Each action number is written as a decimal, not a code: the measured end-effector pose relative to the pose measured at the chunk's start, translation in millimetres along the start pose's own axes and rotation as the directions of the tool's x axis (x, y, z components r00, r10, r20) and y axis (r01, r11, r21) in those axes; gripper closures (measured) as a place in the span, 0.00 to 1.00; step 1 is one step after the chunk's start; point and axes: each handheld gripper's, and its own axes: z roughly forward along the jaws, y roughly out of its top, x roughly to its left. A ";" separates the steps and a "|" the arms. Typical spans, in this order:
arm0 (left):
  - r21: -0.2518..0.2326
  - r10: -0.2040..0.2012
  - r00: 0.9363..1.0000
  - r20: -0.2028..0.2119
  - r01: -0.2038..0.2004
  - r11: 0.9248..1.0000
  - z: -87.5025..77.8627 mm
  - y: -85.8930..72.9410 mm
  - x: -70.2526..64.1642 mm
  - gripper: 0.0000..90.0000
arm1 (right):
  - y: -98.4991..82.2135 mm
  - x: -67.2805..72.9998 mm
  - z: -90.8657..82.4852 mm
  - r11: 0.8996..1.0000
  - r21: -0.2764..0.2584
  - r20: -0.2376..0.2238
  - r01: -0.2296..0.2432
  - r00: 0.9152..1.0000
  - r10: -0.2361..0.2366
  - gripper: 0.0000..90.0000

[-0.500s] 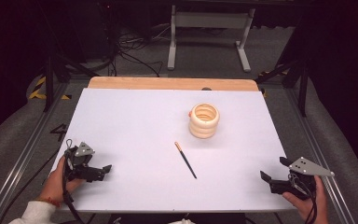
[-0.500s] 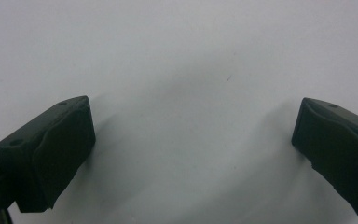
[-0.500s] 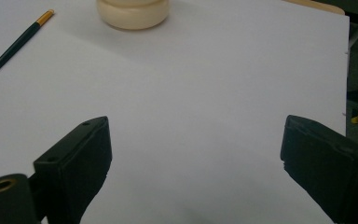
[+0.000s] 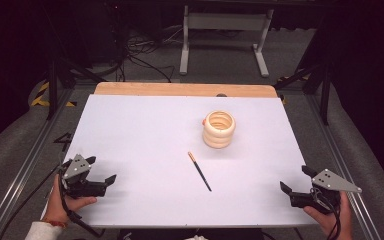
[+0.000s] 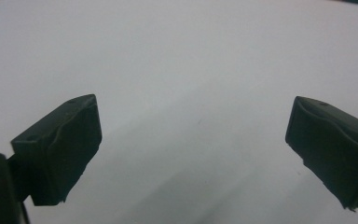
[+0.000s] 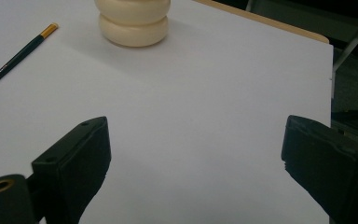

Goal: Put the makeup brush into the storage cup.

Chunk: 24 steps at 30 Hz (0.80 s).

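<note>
A cream ribbed holder made of stacked rings stands upright right of the table's middle; its lower rings appear as the holder at the top of the right gripper view. A dark pencil with an orange-gold end lies flat in front of it, also seen as the pencil. My left gripper rests near the front left corner, jaws wide apart and empty. My right gripper sits near the front right corner, open with nothing between its jaws.
A white sheet covers the table, with a wooden edge along the far side. Metal rails run down both sides. Beyond the table stand a grey metal frame and cables on the dark floor.
</note>
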 end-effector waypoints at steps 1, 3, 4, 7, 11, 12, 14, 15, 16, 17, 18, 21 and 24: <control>-0.019 -0.004 1.000 0.013 0.005 1.000 -1.8 0.3 -1.6 0.05 | -0.5 0.3 -0.9 1.000 -0.004 -0.001 0.003 1.000 -0.003 0.10; -0.025 0.002 1.000 0.015 -0.001 1.000 -3.6 0.8 -2.9 0.05 | -1.3 0.1 -1.6 1.000 -0.005 0.000 0.003 1.000 -0.003 0.10; -0.034 0.007 1.000 0.024 -0.006 0.999 -4.4 1.1 -3.9 0.05 | -1.9 -0.1 -1.8 1.000 0.000 0.006 0.001 1.000 -0.001 0.10; -0.046 0.013 0.999 0.038 -0.011 0.999 -5.2 2.6 -6.1 0.06 | -2.7 0.0 -2.1 1.000 0.003 0.007 0.001 1.000 -0.001 0.10; -0.050 0.023 0.998 0.050 -0.020 0.999 -4.4 4.4 -9.2 0.07 | -1.7 0.4 -1.3 1.000 0.008 0.002 0.001 1.000 -0.001 0.10; -0.052 0.029 0.998 0.048 -0.027 0.998 -4.6 4.7 -10.1 0.07 | -1.3 0.4 -0.7 1.000 0.007 0.000 -0.001 1.000 0.001 0.10; -0.054 0.033 0.998 0.049 -0.030 0.998 -4.7 5.4 -11.3 0.06 | 0.5 1.0 0.3 1.000 0.008 -0.004 0.001 1.000 -0.001 0.10; -0.053 0.032 0.998 0.051 -0.029 0.998 -4.6 5.4 -11.9 0.06 | 2.2 2.0 1.4 1.000 0.011 -0.006 0.004 1.000 -0.004 0.10; -0.056 0.035 0.998 0.048 -0.032 0.998 -4.9 5.5 -12.7 0.06 | 3.2 2.6 2.0 1.000 0.012 -0.008 0.008 1.000 -0.008 0.10; -0.058 0.034 0.998 0.050 -0.031 0.998 -5.3 5.6 -13.1 0.06 | 5.1 3.9 2.9 1.000 0.013 -0.013 0.013 1.000 -0.013 0.10; -0.063 0.035 0.998 0.058 -0.031 0.998 -5.5 5.9 -12.9 0.06 | 6.6 4.9 4.1 1.000 0.013 -0.017 0.016 1.000 -0.016 0.10; -0.062 0.033 0.998 0.057 -0.029 0.998 -5.4 5.9 -13.7 0.06 | 11.6 7.8 7.7 0.999 0.018 -0.027 0.026 0.999 -0.026 0.10; -0.061 0.037 0.998 0.058 -0.034 0.998 -4.6 5.8 -14.0 0.06 | 16.1 10.6 11.0 0.999 0.020 -0.041 0.034 0.999 -0.033 0.10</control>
